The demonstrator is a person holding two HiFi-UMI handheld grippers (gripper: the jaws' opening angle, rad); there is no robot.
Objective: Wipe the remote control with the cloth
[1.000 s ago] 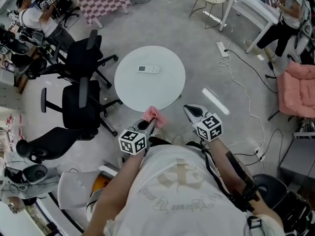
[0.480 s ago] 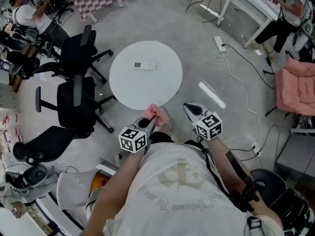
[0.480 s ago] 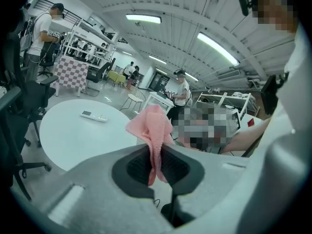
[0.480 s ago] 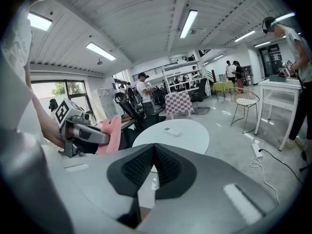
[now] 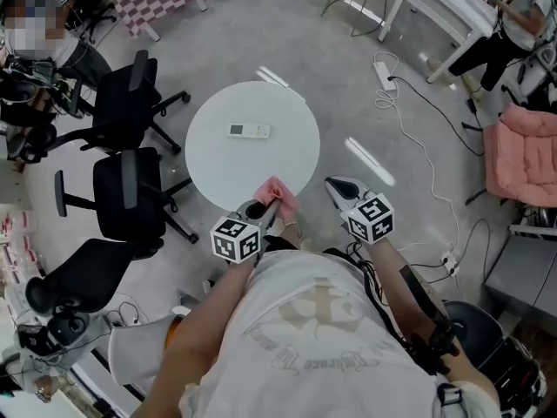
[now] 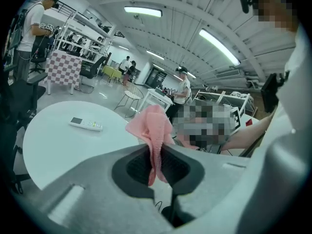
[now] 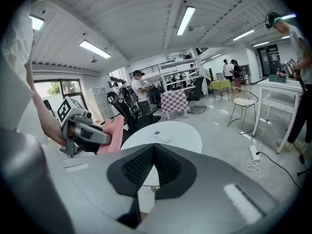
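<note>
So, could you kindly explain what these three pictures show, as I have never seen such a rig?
No robot here: a person holds a two-jaw tool in each hand. The head view looks down from a camera on the person's head; the other two come from cameras riding on each tool. The left hand-held gripper is clamped on a pink cloth. The right hand-held gripper is shut and empty. A white remote control lies on the round white table, untouched.

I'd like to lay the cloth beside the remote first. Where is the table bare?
The table is bare but for the remote near its middle. Free: the band between remote and near rim, by the cloth in the left gripper, and both side bands. Crowded only off the table: black chairs by its left rim.
</note>
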